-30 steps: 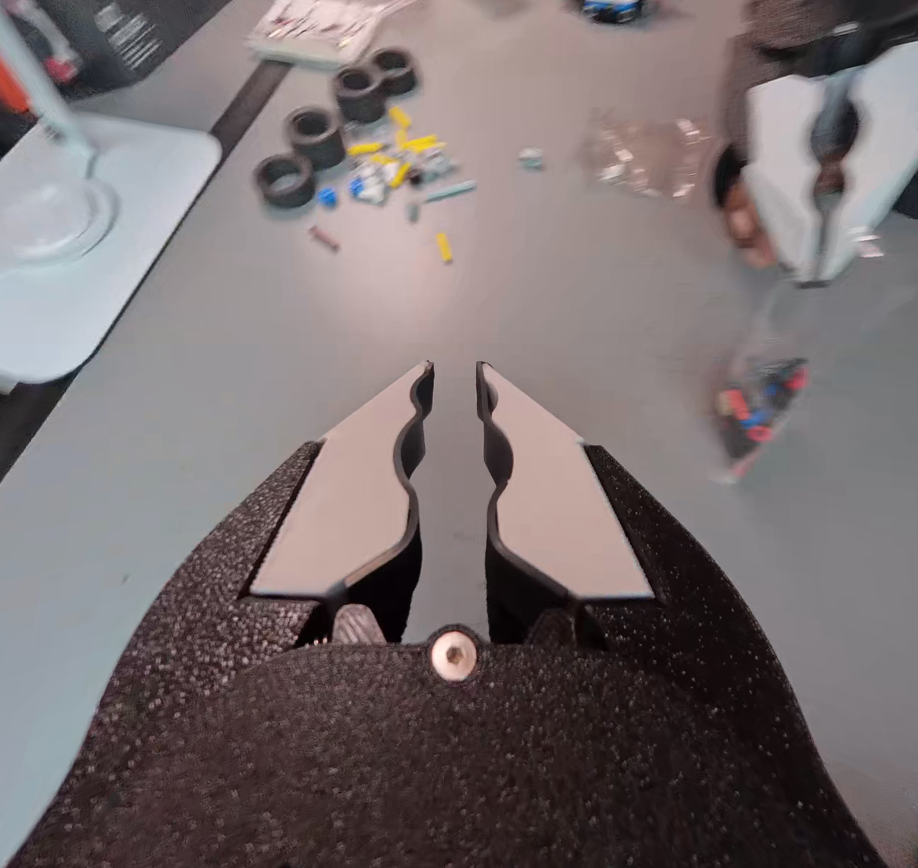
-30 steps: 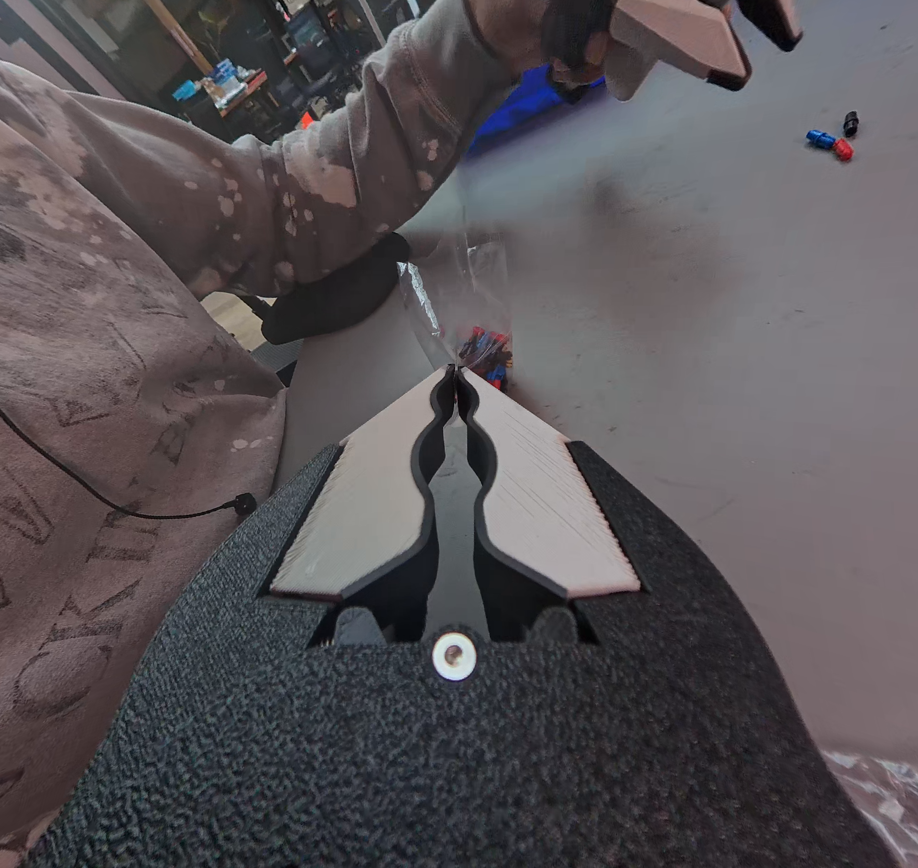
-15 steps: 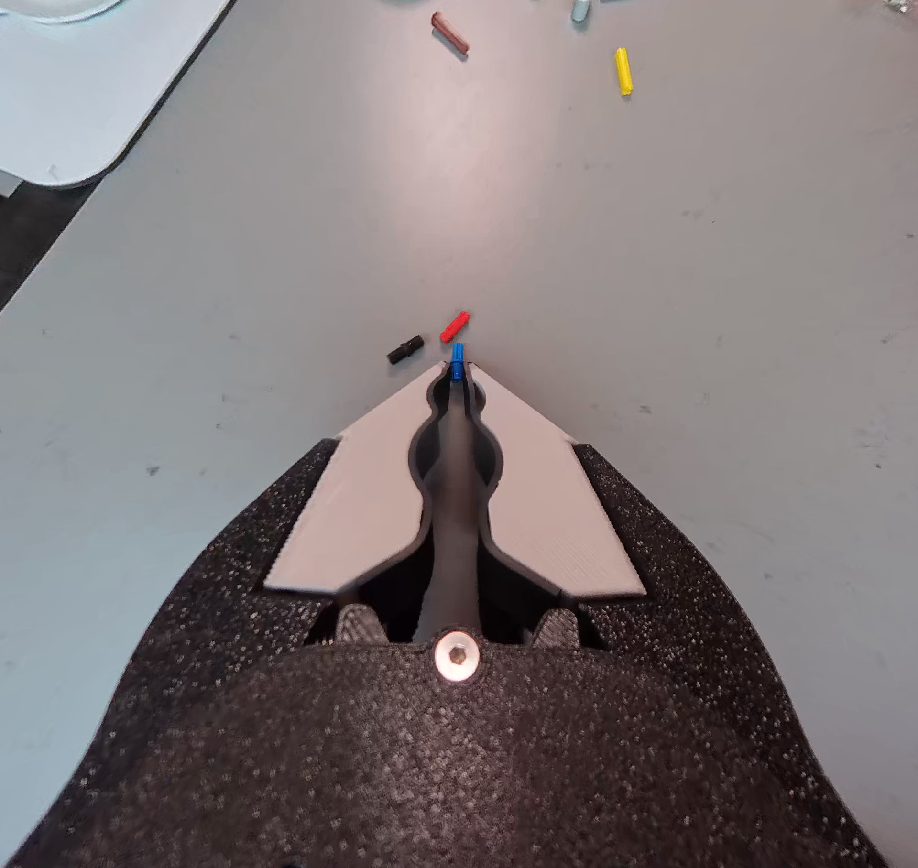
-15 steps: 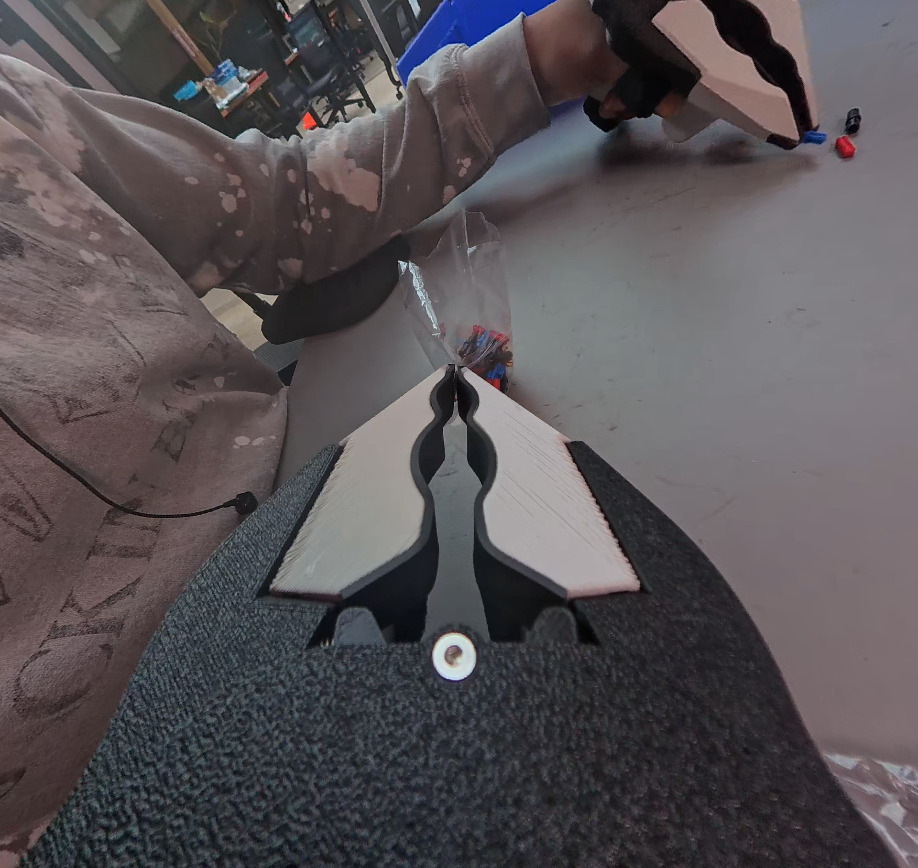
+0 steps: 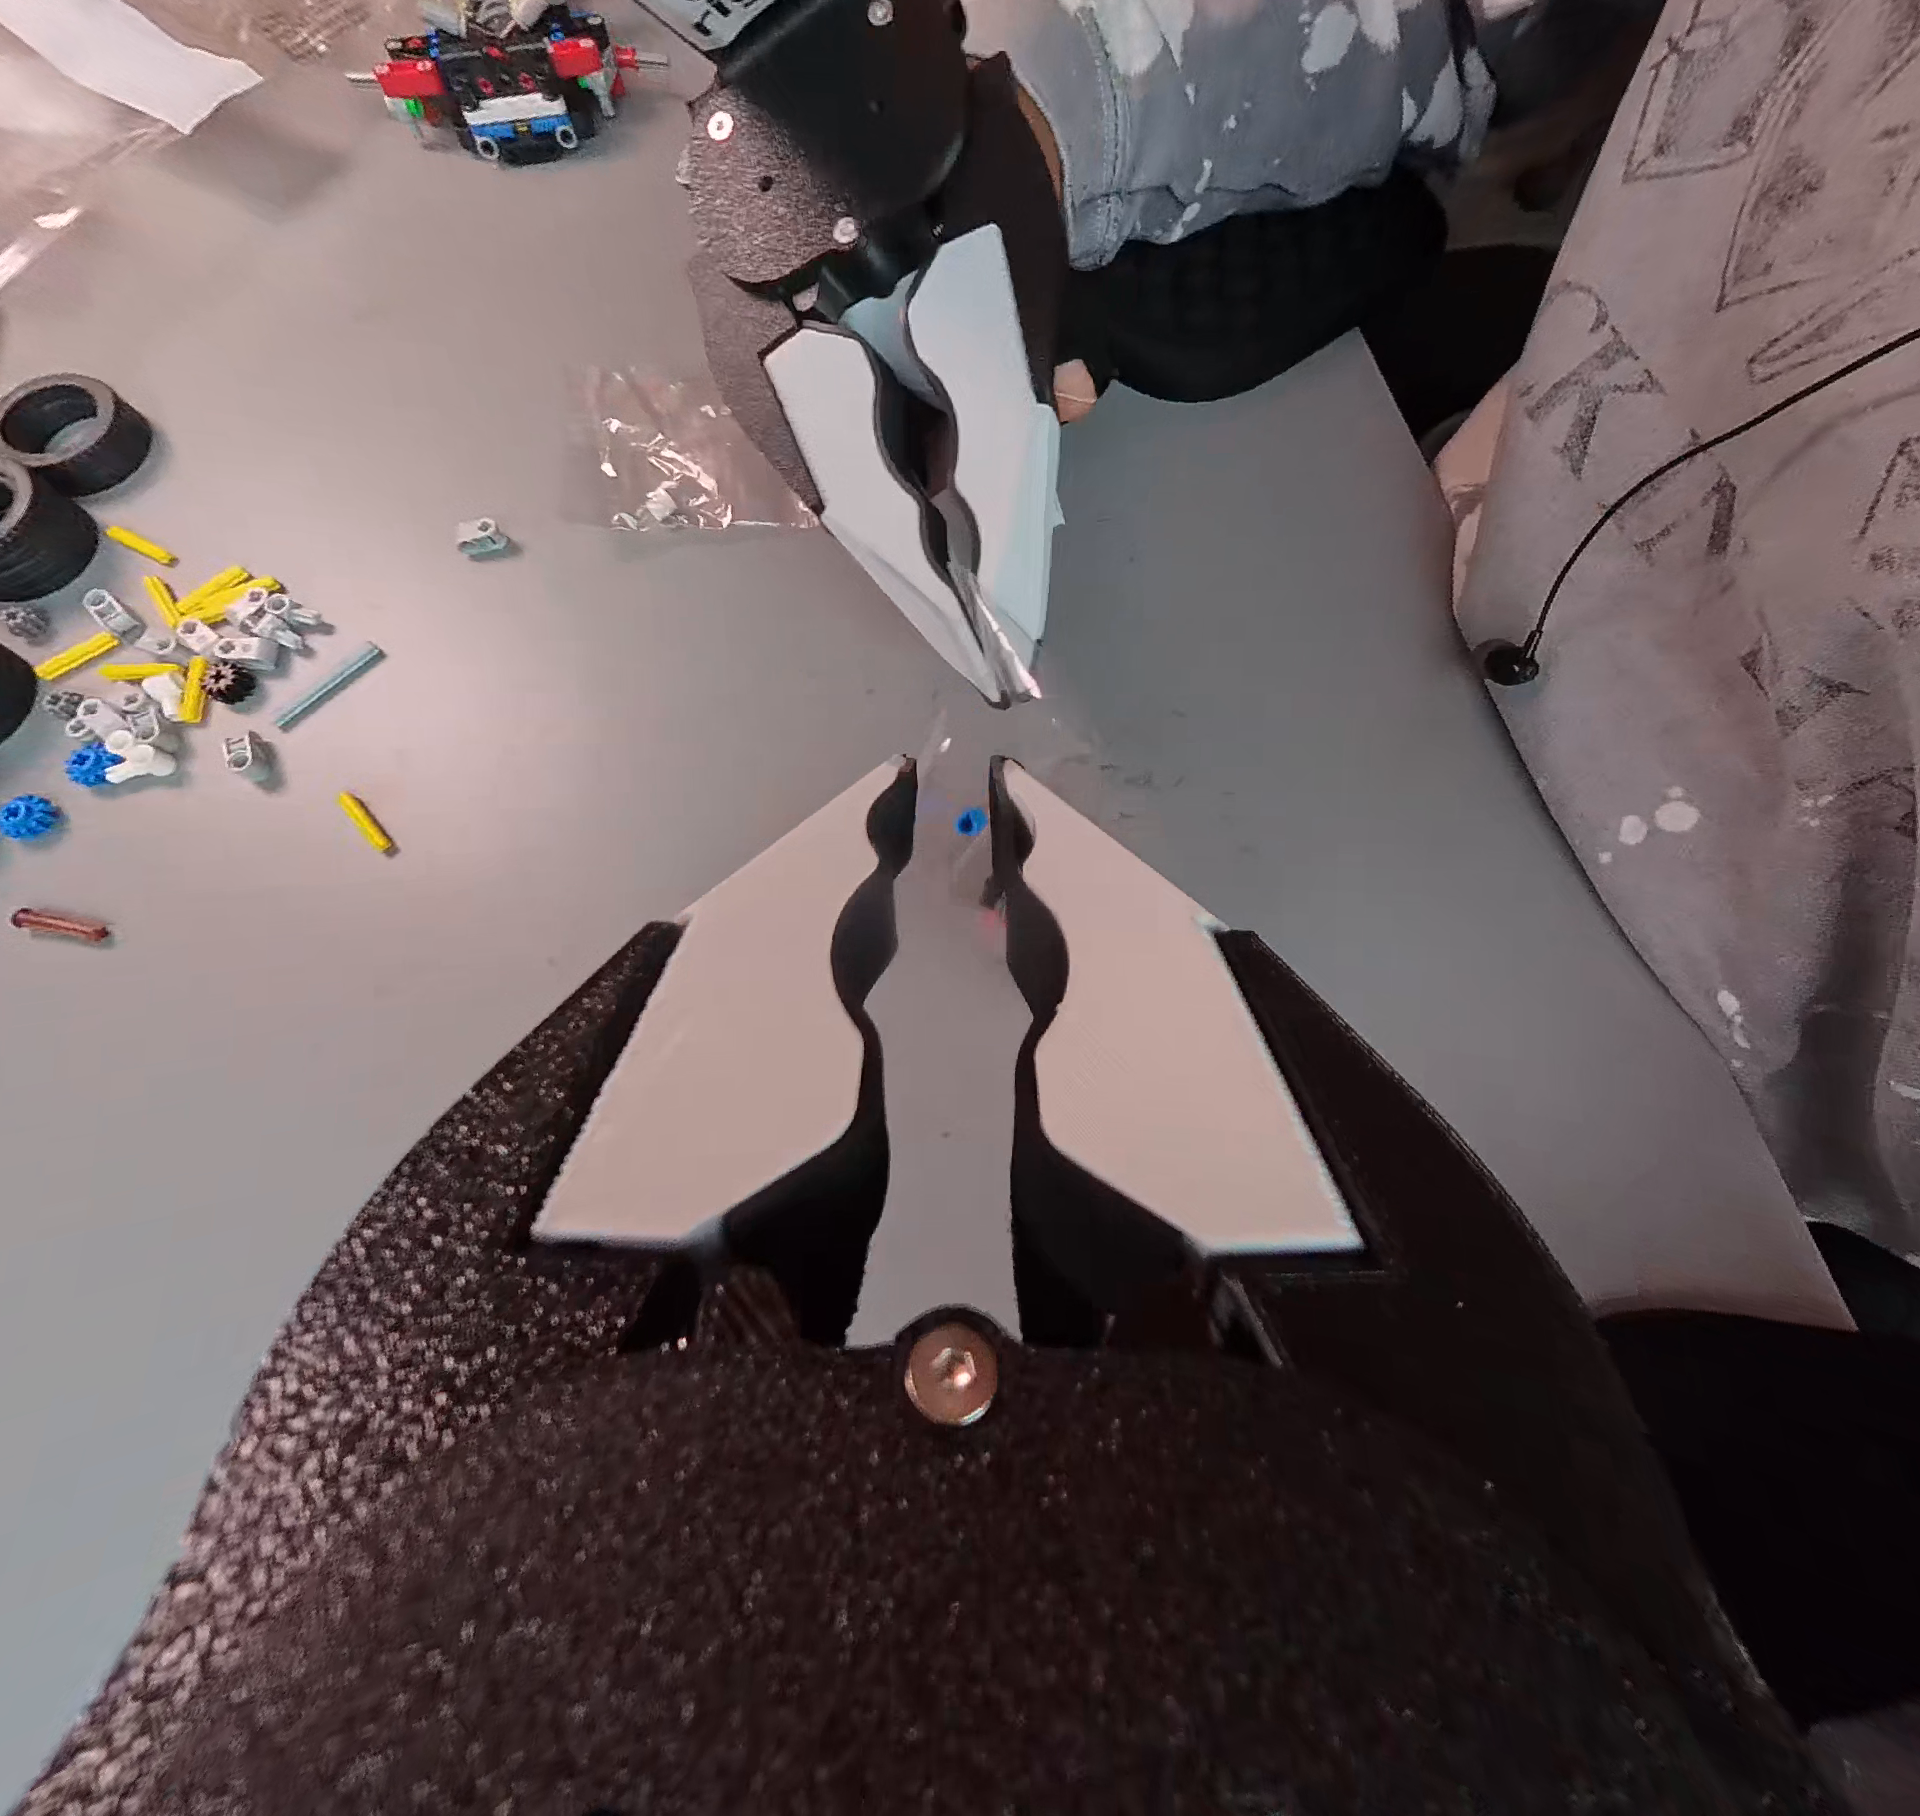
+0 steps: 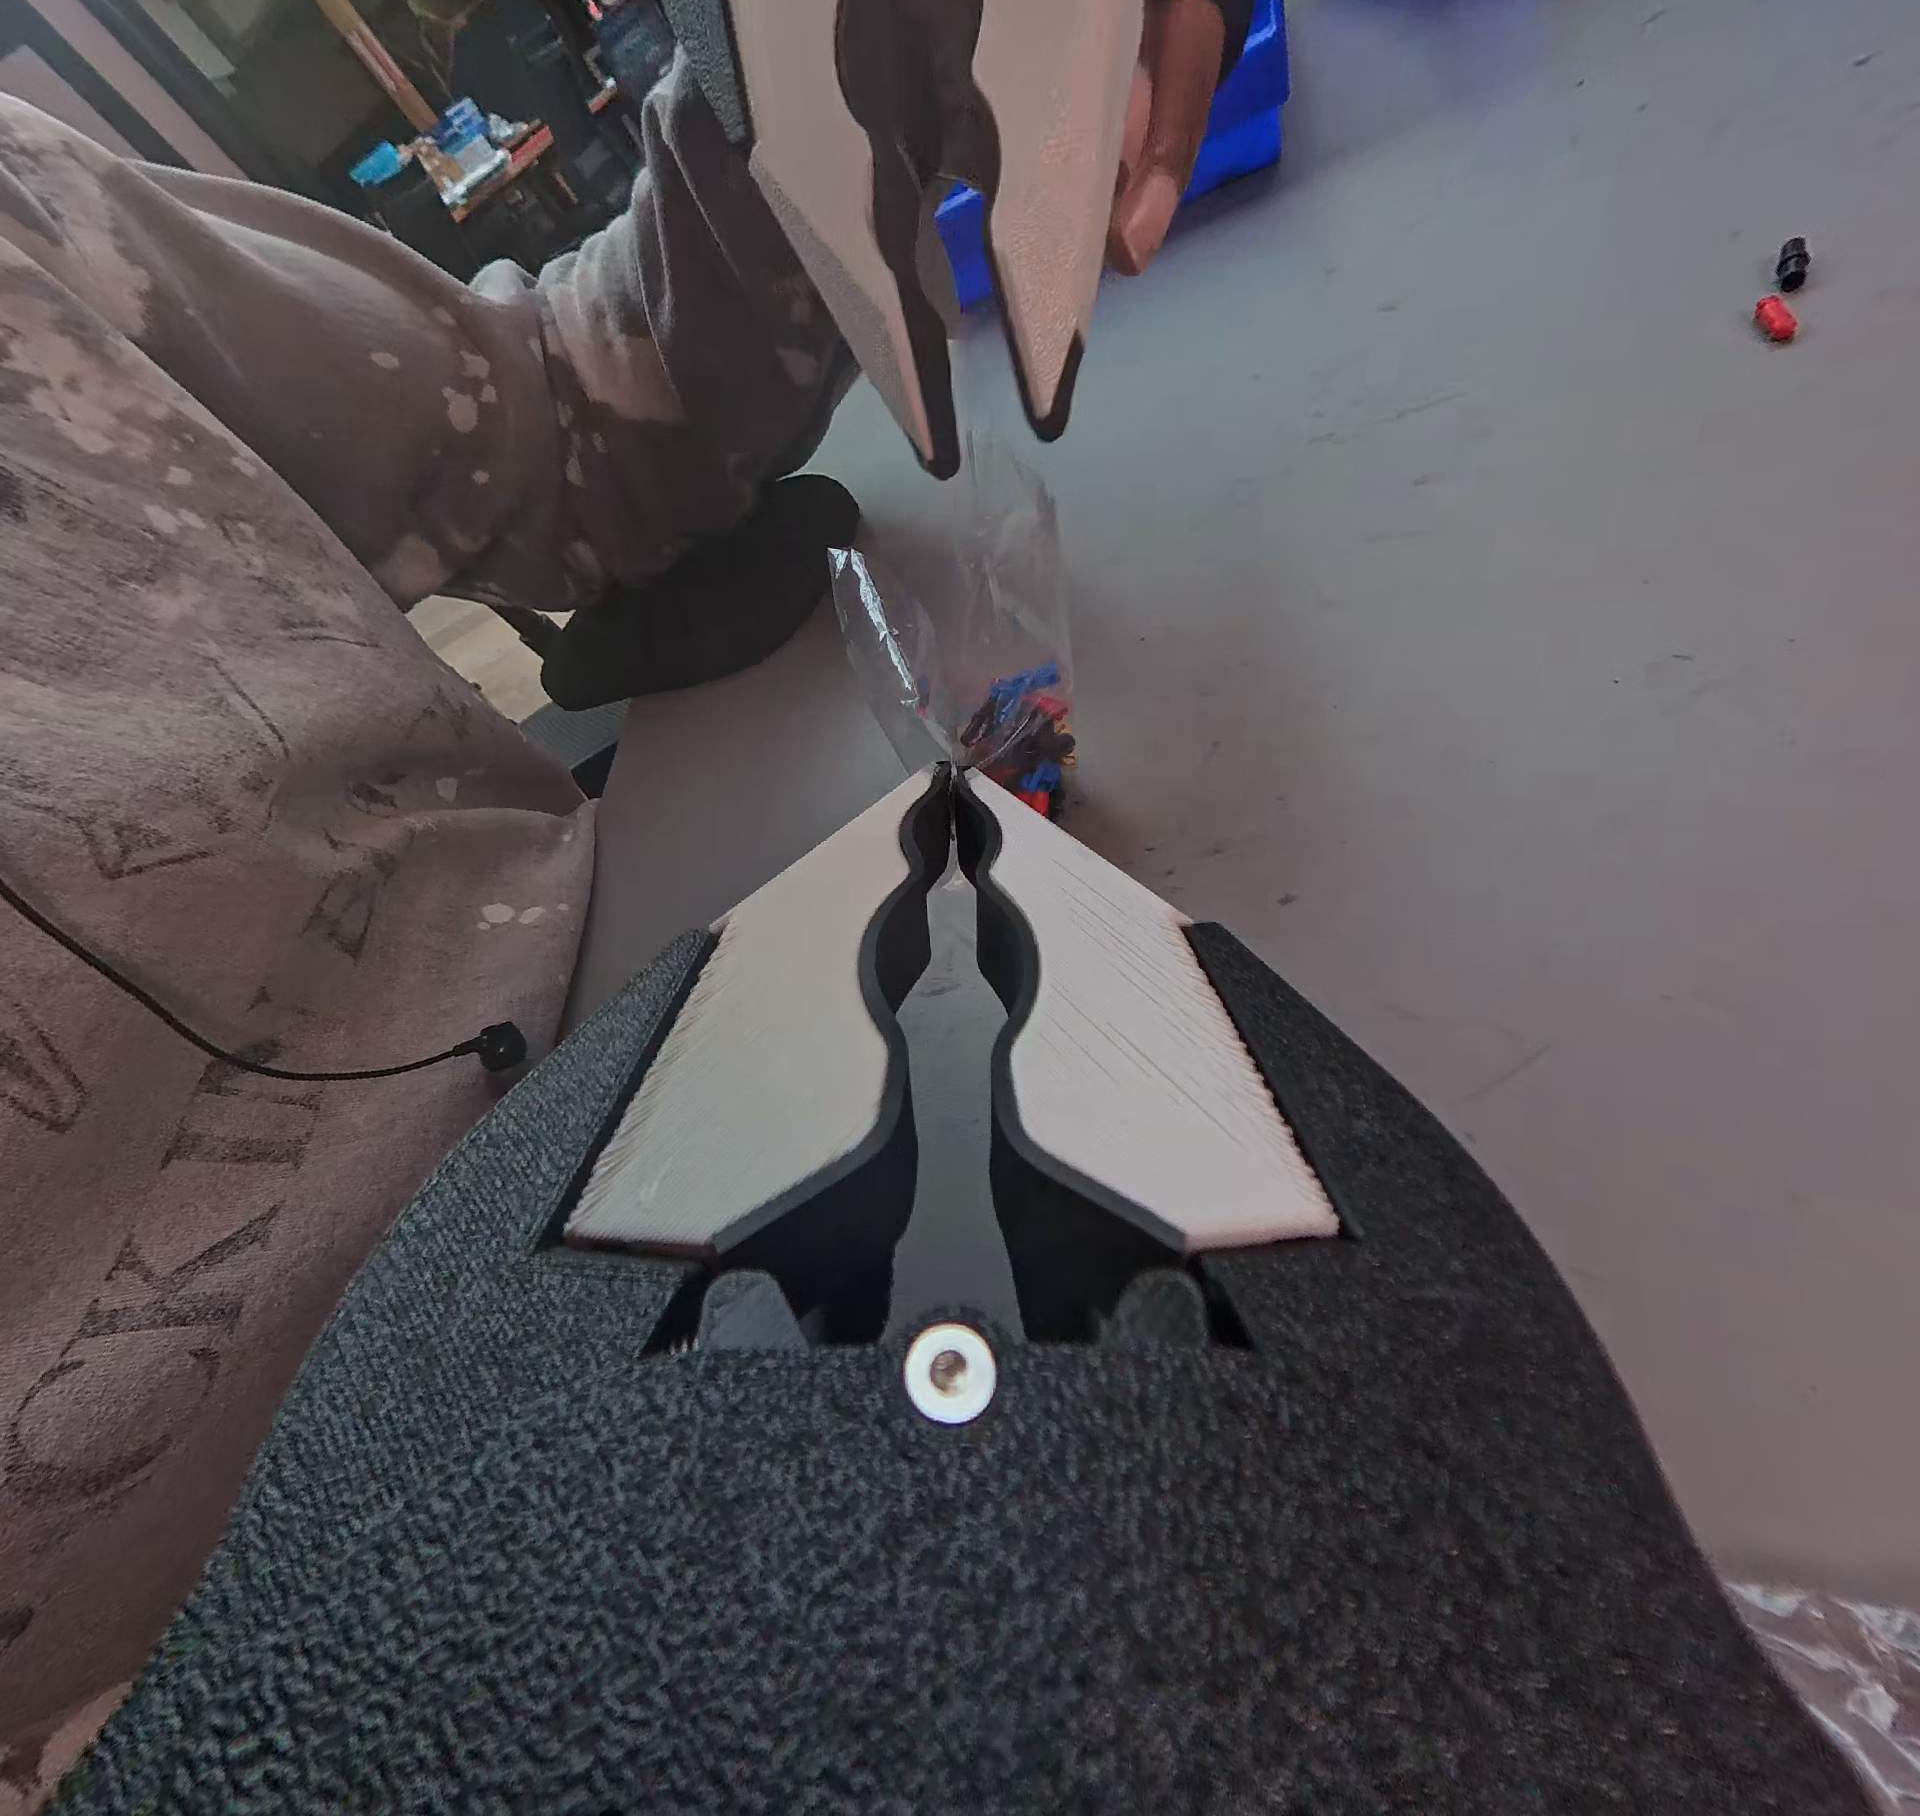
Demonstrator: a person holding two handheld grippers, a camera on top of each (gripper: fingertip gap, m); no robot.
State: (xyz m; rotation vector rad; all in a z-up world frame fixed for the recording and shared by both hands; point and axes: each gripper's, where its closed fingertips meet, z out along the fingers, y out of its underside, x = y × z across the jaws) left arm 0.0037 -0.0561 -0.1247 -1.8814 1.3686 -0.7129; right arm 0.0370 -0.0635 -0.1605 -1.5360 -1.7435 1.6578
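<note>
My right gripper [image 6: 951,774] is shut on the edge of a clear plastic bag [image 6: 966,603] and holds it up off the grey table [image 6: 1455,727]. Small red, blue and black pieces [image 6: 1023,727] sit in the bag's bottom. My left gripper [image 5: 951,764] is open just above the bag's mouth, tip to tip with the right gripper [image 5: 1003,686]. A small blue pin [image 5: 971,819] shows loose between and below its fingers. From the right wrist view the left gripper [image 6: 995,445] hangs over the bag. A red pin [image 6: 1775,317] and a black pin [image 6: 1792,265] lie on the table.
At the left lie black tyres [image 5: 73,436], a scatter of yellow, grey and blue parts [image 5: 156,665], a brown pin [image 5: 57,925] and an empty clear bag [image 5: 675,467]. A part-built model [image 5: 499,93] stands at the back. The person's sweatshirt [image 5: 1714,416] fills the right. It is some 20 cm from my left tips to the red pin [image 6: 1775,317].
My left gripper shut on the blue pin beside the red and black pins, carried it over the bag and has opened. The right gripper has held the bag still.
</note>
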